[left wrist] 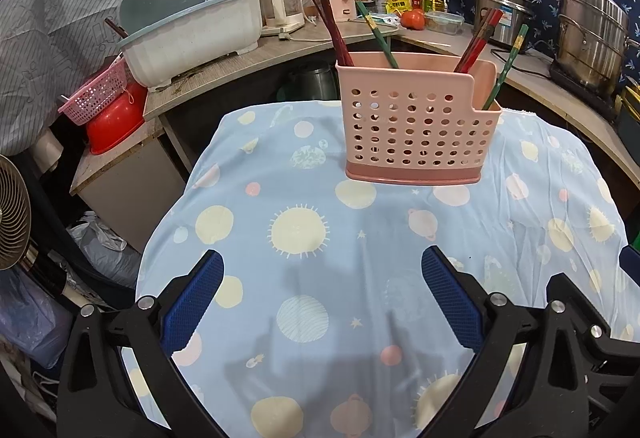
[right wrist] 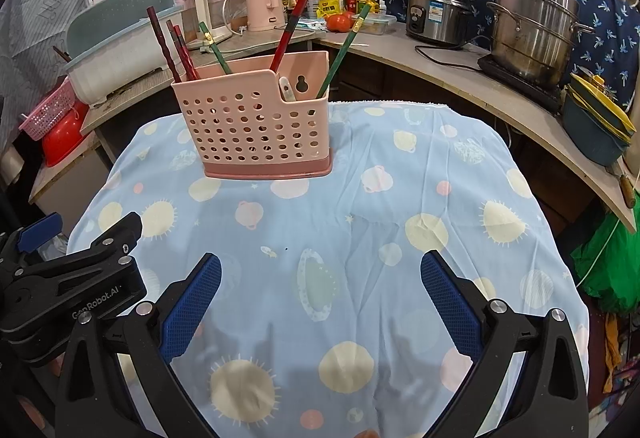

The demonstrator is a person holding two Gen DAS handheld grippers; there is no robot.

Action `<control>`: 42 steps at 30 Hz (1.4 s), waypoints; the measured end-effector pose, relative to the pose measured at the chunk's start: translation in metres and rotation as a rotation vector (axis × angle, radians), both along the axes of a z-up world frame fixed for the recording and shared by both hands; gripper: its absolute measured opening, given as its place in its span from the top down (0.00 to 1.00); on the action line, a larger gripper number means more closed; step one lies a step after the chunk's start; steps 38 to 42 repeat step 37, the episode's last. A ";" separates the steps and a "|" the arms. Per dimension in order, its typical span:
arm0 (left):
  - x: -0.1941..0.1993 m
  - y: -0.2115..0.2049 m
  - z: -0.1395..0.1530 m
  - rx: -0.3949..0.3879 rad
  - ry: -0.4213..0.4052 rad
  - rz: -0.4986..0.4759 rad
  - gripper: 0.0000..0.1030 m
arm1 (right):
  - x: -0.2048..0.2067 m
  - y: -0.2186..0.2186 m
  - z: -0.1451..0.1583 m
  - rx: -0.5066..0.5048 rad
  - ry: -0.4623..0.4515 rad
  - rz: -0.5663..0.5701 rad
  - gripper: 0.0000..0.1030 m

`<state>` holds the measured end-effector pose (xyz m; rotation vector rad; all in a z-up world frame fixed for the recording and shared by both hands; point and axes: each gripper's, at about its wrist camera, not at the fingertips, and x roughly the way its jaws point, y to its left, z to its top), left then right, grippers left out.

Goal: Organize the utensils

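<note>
We hold both grippers wide over the cloth (left wrist: 320, 318), nothing in either. Left gripper (left wrist: 322, 296) pads spread, aimed at the caddy (left wrist: 416, 125); right gripper (right wrist: 320, 298) the same, with the left one showing at its left edge. Caddy stands upright near the cloth's far edge, well apart from both. Inside it: dark red chopsticks (right wrist: 176, 45) leaning left, a green one (right wrist: 216, 49) beside them, a red one (right wrist: 286, 33) mid, another green (right wrist: 344, 49) in the low right compartment next to a white handle (right wrist: 286, 87). Counter (right wrist: 440, 65) behind.
</note>
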<state>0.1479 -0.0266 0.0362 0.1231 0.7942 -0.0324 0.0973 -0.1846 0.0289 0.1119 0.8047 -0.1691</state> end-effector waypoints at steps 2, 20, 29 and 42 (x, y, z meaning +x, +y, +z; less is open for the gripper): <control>0.000 0.000 0.000 0.000 0.001 0.000 0.08 | 0.000 0.000 0.000 -0.001 0.000 0.000 0.06; 0.000 0.001 -0.002 0.006 0.002 0.002 0.08 | -0.001 0.000 -0.002 0.000 0.004 -0.001 0.06; -0.002 0.001 -0.003 0.010 0.001 0.001 0.08 | 0.000 0.000 -0.002 -0.001 0.005 0.000 0.06; -0.001 0.000 -0.003 0.009 0.002 0.002 0.08 | -0.002 0.000 -0.005 -0.004 0.005 -0.001 0.06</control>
